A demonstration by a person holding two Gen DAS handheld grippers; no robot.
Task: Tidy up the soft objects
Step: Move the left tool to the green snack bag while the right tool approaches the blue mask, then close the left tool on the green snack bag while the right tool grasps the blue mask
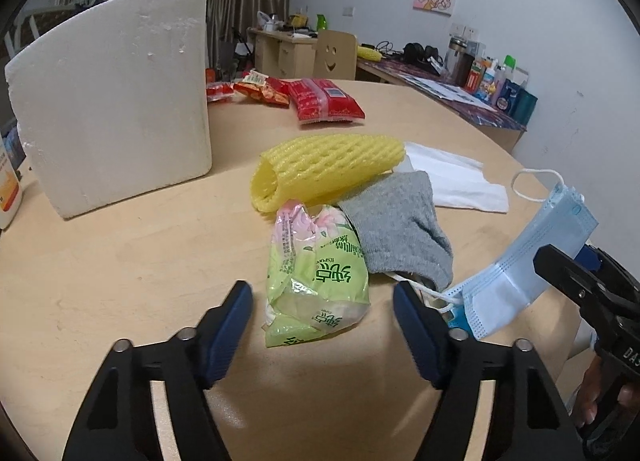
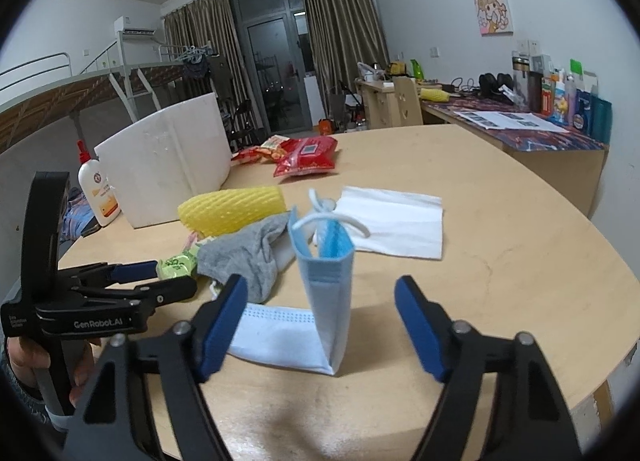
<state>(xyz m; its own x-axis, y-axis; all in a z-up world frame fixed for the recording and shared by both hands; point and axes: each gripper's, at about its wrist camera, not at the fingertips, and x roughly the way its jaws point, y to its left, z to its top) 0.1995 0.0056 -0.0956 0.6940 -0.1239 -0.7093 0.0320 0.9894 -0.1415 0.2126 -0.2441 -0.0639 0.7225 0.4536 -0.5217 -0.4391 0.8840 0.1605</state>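
Observation:
A green tissue pack [image 1: 316, 277] lies on the round wooden table between the fingers of my left gripper [image 1: 320, 293], which is open; neither pad touches the pack. A grey sock [image 1: 400, 233] overlaps the pack's far right side, with a yellow foam net sleeve [image 1: 328, 165] behind it. A blue face mask [image 2: 328, 281] stands folded, one half flat and one half upright, between the fingers of my right gripper [image 2: 320, 285]. That gripper is open too, both pads clear of the mask. A white napkin [image 2: 396, 221] lies flat beyond the mask.
A white foam box [image 1: 116, 101] stands at the back left, with a white bottle [image 2: 98, 189] beside it. Red snack packs [image 1: 324, 99] lie at the far side. The table edge [image 2: 600, 361] curves close on the right. A desk with bottles lines the wall.

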